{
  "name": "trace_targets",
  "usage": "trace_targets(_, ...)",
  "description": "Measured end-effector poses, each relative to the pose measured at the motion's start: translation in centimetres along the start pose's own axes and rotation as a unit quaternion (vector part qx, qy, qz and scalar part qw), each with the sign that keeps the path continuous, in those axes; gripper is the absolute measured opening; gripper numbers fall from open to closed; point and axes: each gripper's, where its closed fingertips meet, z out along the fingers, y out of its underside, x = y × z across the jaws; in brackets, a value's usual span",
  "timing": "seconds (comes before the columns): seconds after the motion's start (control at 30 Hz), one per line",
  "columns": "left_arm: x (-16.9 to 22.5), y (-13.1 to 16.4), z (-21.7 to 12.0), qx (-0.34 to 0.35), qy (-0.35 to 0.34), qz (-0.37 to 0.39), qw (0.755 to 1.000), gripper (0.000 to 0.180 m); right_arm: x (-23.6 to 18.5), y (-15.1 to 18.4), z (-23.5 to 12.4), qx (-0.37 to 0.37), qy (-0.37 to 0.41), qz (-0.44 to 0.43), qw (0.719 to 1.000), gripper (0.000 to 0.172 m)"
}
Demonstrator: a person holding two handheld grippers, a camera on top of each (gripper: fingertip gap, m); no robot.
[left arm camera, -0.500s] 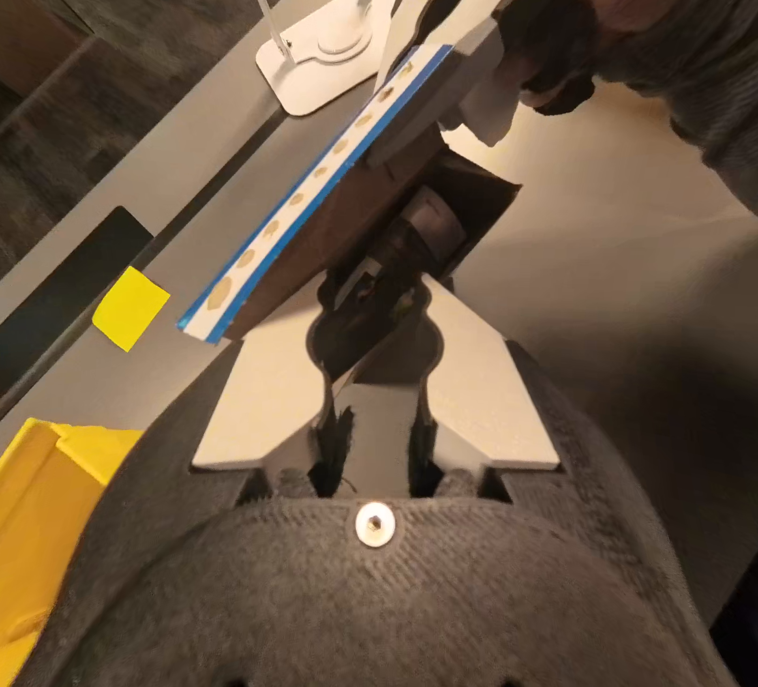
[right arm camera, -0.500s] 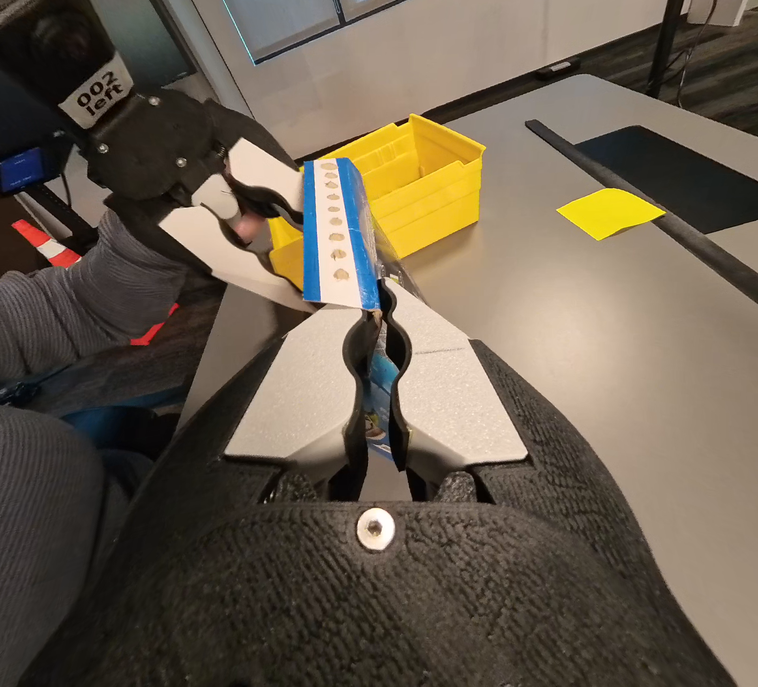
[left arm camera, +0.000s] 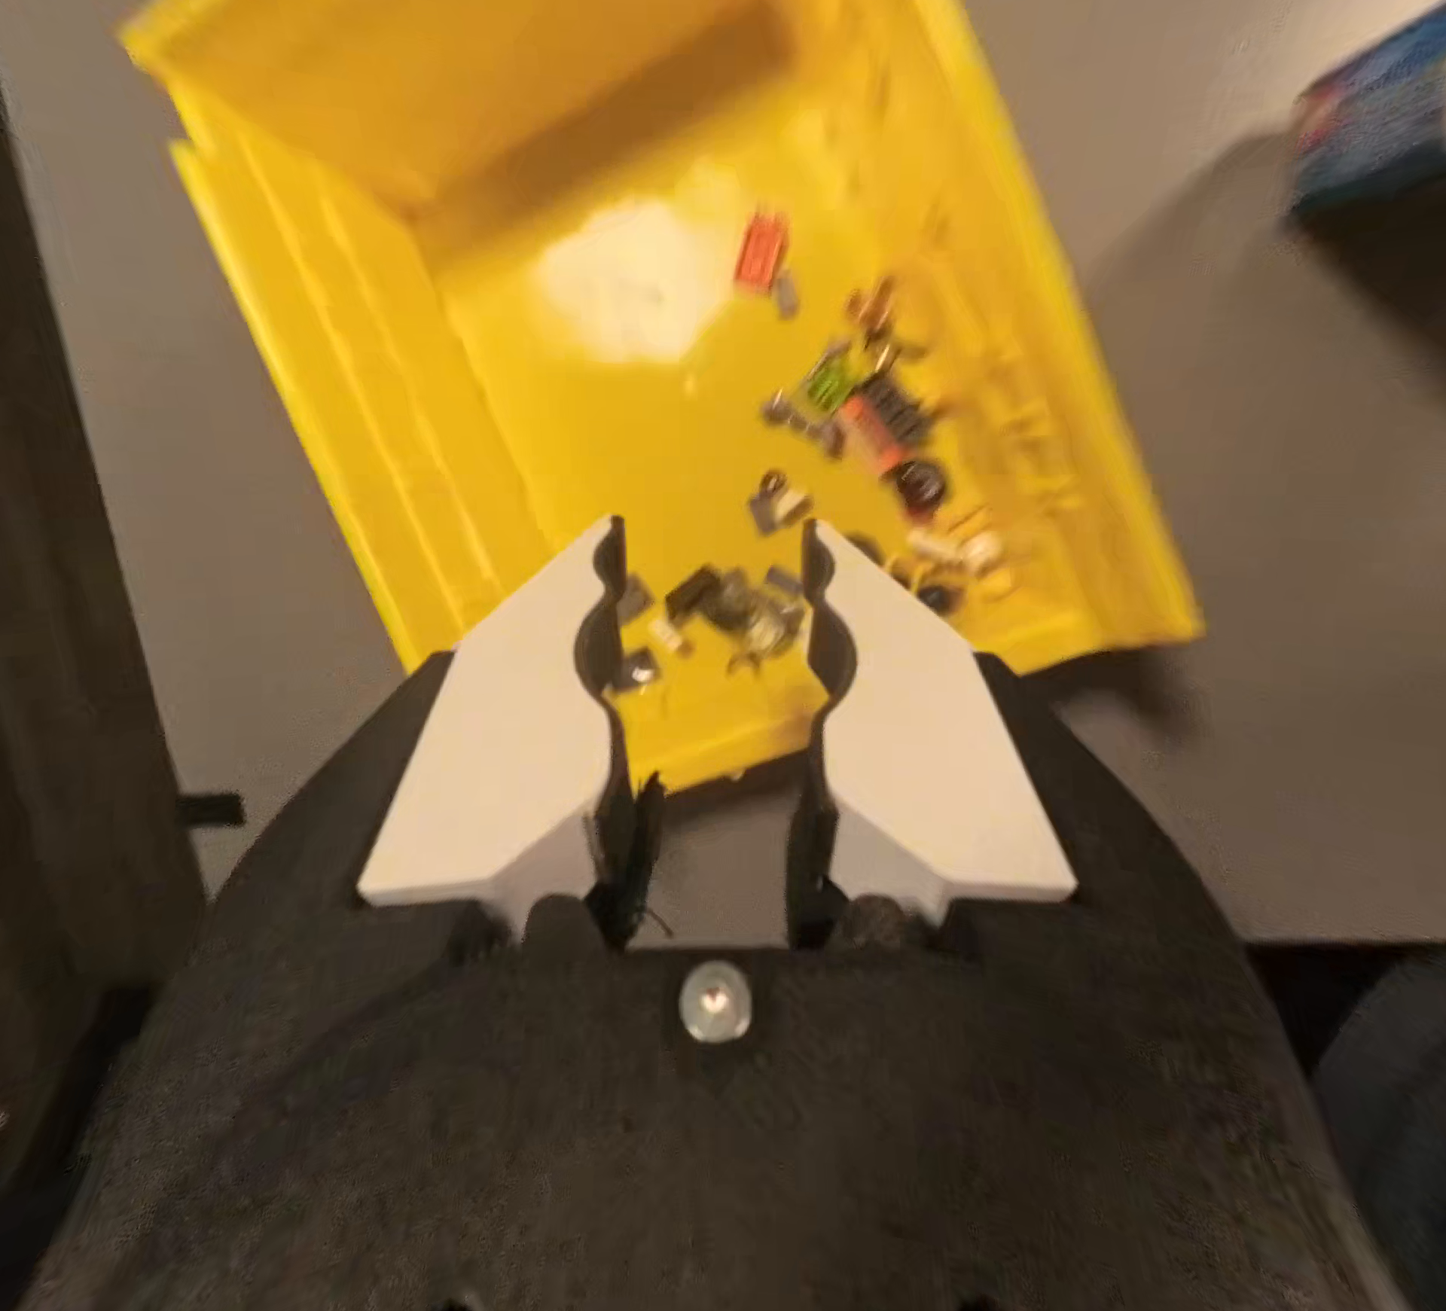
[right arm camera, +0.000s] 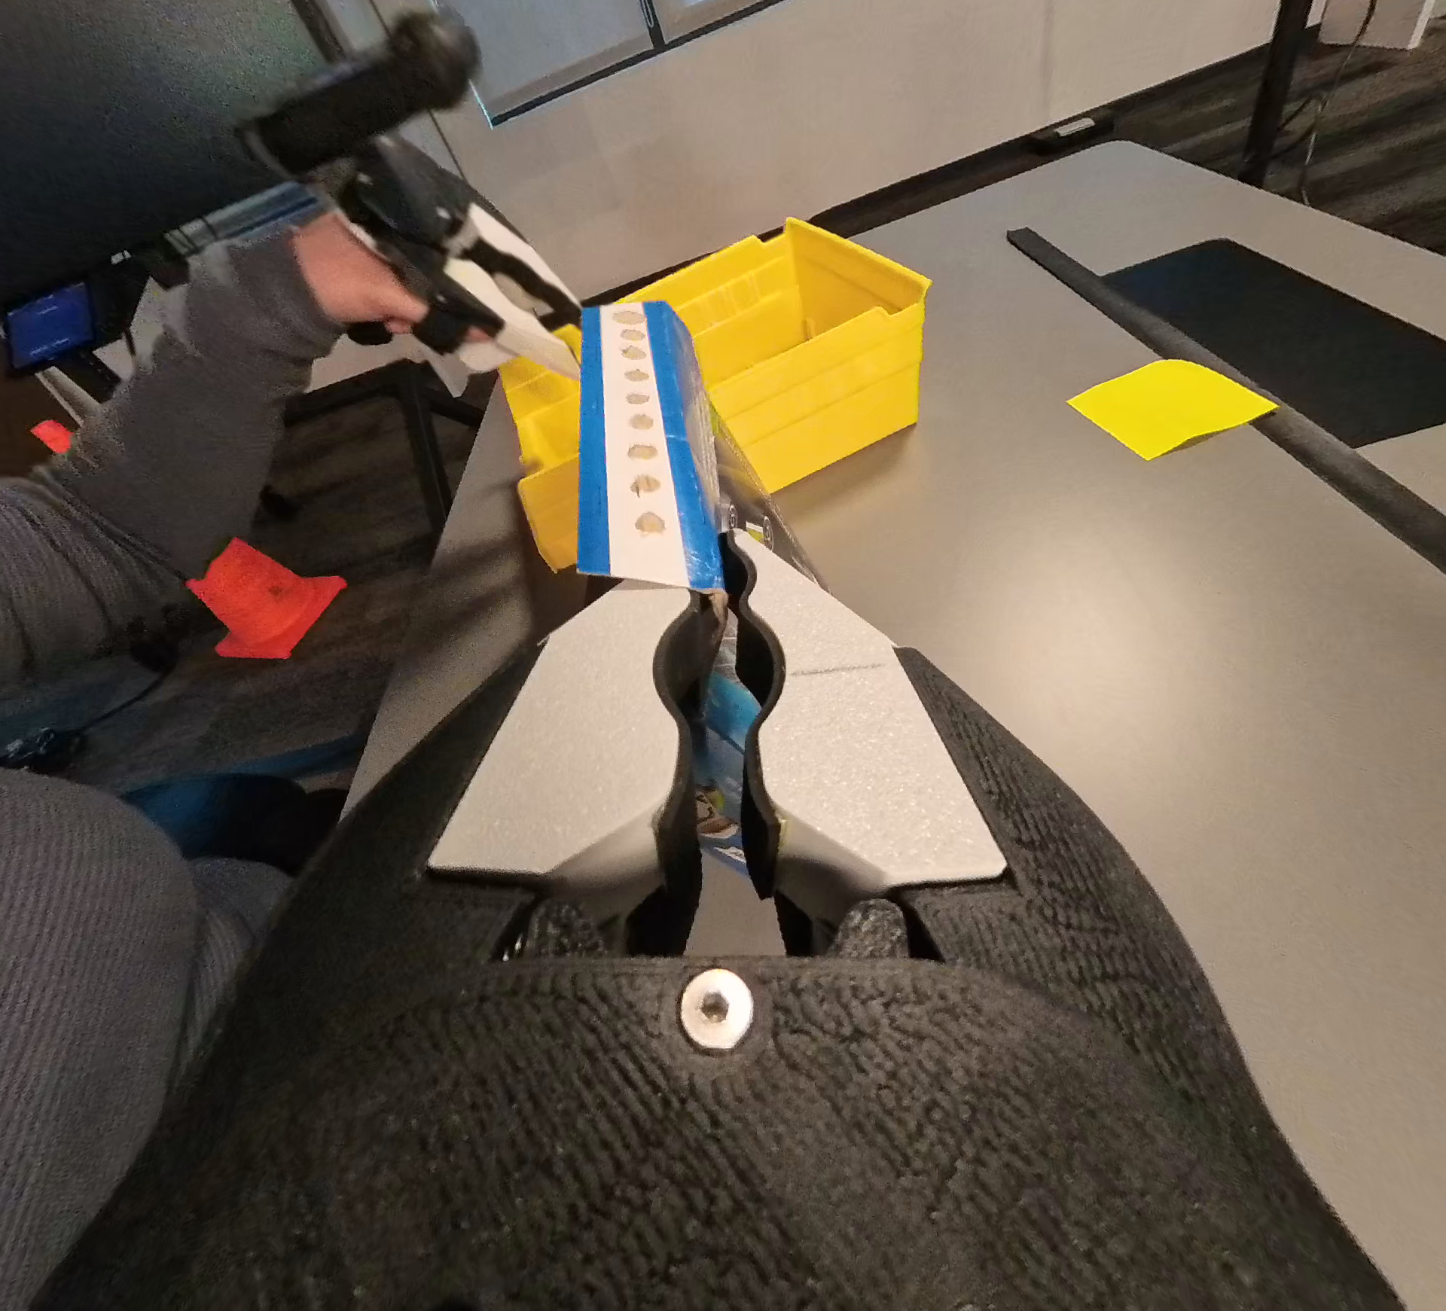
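My left gripper [left arm camera: 714, 526] is open and holds nothing. It hangs above a yellow bin [left arm camera: 313, 335] on the grey table. Several small loose pieces [left arm camera: 853, 397] lie on the bin's floor below the fingers; the view is blurred. My right gripper [right arm camera: 716, 569] is shut on the edge of a blue cardboard box [right arm camera: 642, 444] with a white strip of punched holes, and holds it up over the table's near edge. The box also shows blurred at the right edge of the left wrist view [left arm camera: 1377, 123]. In the right wrist view the left gripper [right arm camera: 508, 311] is behind the box, over the bin [right arm camera: 829, 374].
A yellow paper square [right arm camera: 1170, 405] lies on the table to the right, beside a black strip [right arm camera: 1330, 468] and a black mat [right arm camera: 1291, 327]. An orange cone [right arm camera: 266, 593] stands on the floor at left. A person's grey sleeve [right arm camera: 196, 397] reaches in from the left. My hands' fingertips stand some 30 cm from each other.
My left gripper has left the box's open end and swung over the yellow bin, its jaws wider apart. My right gripper still grips the box, almost in the same place.
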Motion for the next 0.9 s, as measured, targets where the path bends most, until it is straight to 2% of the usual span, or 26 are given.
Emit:
trace_targets(0.1, -1.0, 3.9, 2.9, -0.130, 0.008, 0.018, 0.991, 0.043, 0.0, 0.0, 0.0, -0.001, 0.000, 0.000, 1.000, 0.000)
trace_targets(0.2, -0.1, 6.3, 4.7, -0.213, 0.052, -0.027, 0.975, 0.047, 0.0, 0.0, 0.0, 0.001, -0.003, 0.005, 1.000, 0.000)
trace_targets(0.3, -0.3, 7.8, 6.0, -0.261, 0.054, -0.073, 0.961, 0.047, 0.0, 0.0, 0.0, 0.001, -0.005, 0.006, 1.000, 0.000)
trace_targets(0.4, 0.1, 8.3, 7.0, -0.268, 0.077, -0.105, 0.955, 0.043, -0.1, 0.0, 0.0, -0.001, -0.004, 0.002, 1.000, 0.000)
trace_targets(0.47, -0.4, 8.8, 7.5, -0.274, 0.066, -0.109, 0.953, 0.038, -0.1, 0.0, 0.0, -0.001, -0.005, 0.002, 1.000, 0.000)
trace_targets(0.5, -0.8, 8.7, 7.6, -0.269, 0.057, -0.109, 0.955, 0.035, -0.2, 0.1, 0.1, -0.001, -0.006, 0.003, 1.000, 0.000)
trace_targets(0.63, 0.9, 8.8, 7.7, -0.265, 0.111, -0.106, 0.952, 0.013, -0.2, 0.1, 0.1, -0.001, -0.007, 0.003, 1.000, 0.000)
trace_targets(0.73, 0.3, 7.6, 7.4, -0.228, 0.085, -0.083, 0.966, 0.009, -0.2, 0.1, 0.1, -0.002, -0.006, 0.002, 1.000, 0.000)
trace_targets(0.83, 0.0, 3.5, 5.6, -0.116, 0.045, -0.060, 0.990, 0.009, -0.2, 0.1, 0.1, -0.001, -0.006, 0.002, 1.000, 0.000)
trace_targets(0.9, 1.0, -0.9, 2.7, 0.005, 0.021, -0.026, 0.999, 0.009, -0.2, 0.0, 0.1, 0.000, -0.006, 0.004, 1.000, 0.000)
